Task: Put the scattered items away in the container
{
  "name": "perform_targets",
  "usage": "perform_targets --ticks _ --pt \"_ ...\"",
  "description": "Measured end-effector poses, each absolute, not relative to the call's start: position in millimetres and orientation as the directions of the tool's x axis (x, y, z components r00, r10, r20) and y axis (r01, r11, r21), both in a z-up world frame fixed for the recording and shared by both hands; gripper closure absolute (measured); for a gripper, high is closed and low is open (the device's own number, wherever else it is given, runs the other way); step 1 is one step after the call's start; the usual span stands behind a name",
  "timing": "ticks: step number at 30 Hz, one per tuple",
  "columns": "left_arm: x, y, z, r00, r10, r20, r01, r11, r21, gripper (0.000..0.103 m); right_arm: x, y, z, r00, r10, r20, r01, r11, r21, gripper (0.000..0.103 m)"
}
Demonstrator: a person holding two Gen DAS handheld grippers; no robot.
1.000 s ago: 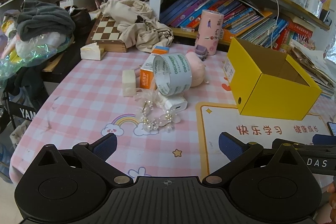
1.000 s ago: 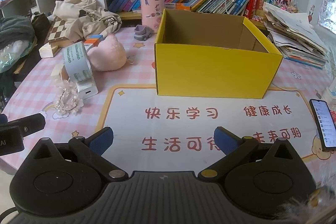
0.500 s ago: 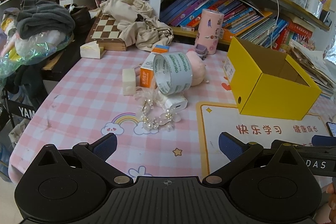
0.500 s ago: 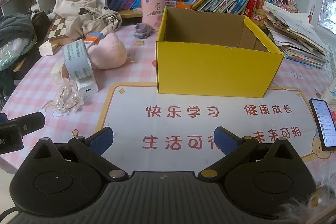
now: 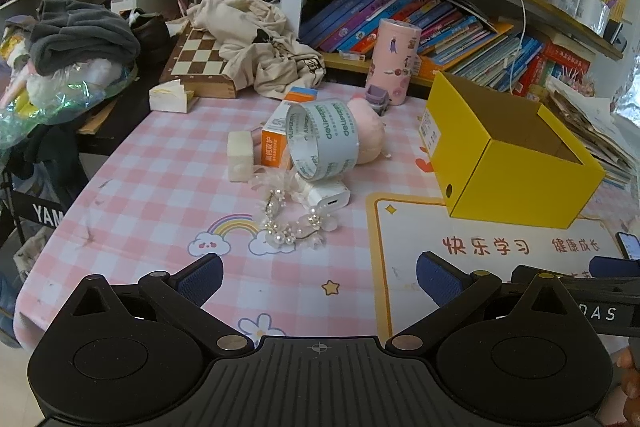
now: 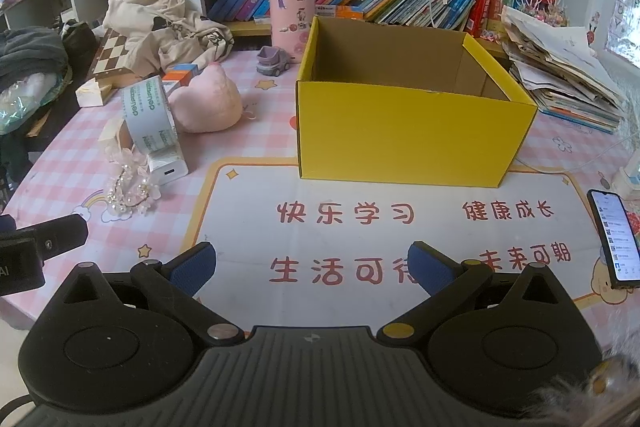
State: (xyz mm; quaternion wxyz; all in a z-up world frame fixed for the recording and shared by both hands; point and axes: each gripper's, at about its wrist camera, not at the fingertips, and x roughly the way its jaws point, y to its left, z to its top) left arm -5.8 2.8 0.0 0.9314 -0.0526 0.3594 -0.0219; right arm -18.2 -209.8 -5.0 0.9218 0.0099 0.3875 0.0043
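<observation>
An open yellow box (image 6: 404, 131) (image 5: 516, 163) stands on the pink checked table, its inside bare as far as I see. Left of it lies a cluster: a roll of tape (image 5: 322, 143) (image 6: 149, 115) on edge, a pink plush (image 6: 206, 103), an orange carton (image 5: 274, 147), a white block (image 5: 240, 155), a white charger (image 5: 326, 197) (image 6: 168, 169) and a pearl flower garland (image 5: 290, 227) (image 6: 130, 187). My left gripper (image 5: 318, 277) is open and empty, near the table's front edge, short of the garland. My right gripper (image 6: 312, 265) is open and empty over the printed mat (image 6: 400, 227).
A grey toy truck (image 6: 273, 61) and a pink cylinder tin (image 6: 291, 15) stand behind the box. A phone (image 6: 614, 239) lies at the right edge. A chessboard (image 5: 196, 61) with beige cloth, books and paper stacks line the back.
Both grippers have eased slightly forward toward the table items. Nothing on the table has moved; both stay open.
</observation>
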Motion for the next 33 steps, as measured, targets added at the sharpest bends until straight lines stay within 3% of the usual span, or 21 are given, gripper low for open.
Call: perform_targets --ticks 33 --pt "-4.5 5.4 -0.7 0.74 -0.09 -0.667 0.007 0.992 -0.127 0.0 -16.8 -205.0 -7.4 0.688 0.018 -0.726 -0.007 1.0 0.019 0.0"
